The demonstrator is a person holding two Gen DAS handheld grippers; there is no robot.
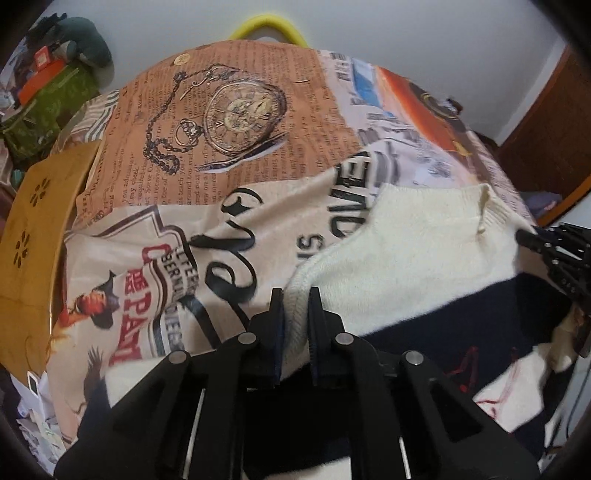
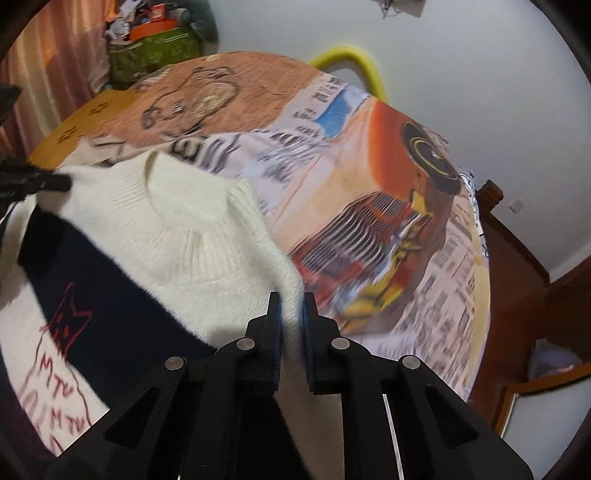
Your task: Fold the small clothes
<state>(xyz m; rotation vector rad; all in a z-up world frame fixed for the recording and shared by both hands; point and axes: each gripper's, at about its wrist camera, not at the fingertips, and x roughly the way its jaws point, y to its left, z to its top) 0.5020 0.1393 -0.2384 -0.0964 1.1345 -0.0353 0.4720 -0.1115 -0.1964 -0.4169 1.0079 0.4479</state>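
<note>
A small knit sweater (image 1: pixel 406 251), cream at the top with a navy band and a red cat drawing lower down, lies on a table covered by a printed cloth (image 1: pixel 221 147). My left gripper (image 1: pixel 297 295) is shut on the cream shoulder edge at the sweater's left side. The right gripper (image 1: pixel 532 240) shows at the far right of this view, at the other shoulder. In the right wrist view the right gripper (image 2: pixel 291 299) is shut on the cream knit of the sweater (image 2: pixel 177 240), beside the ribbed collar. The left gripper (image 2: pixel 55 182) pinches the far shoulder there.
The cloth (image 2: pixel 369 184) carries pocket-watch, newspaper and car prints. A mustard panel (image 1: pixel 33 229) lies at the table's left edge. A yellow curved bar (image 1: pixel 269 26) rises behind the table. A green bag (image 2: pixel 155 51) with clutter stands far left, dark wooden furniture (image 2: pixel 517 277) to the right.
</note>
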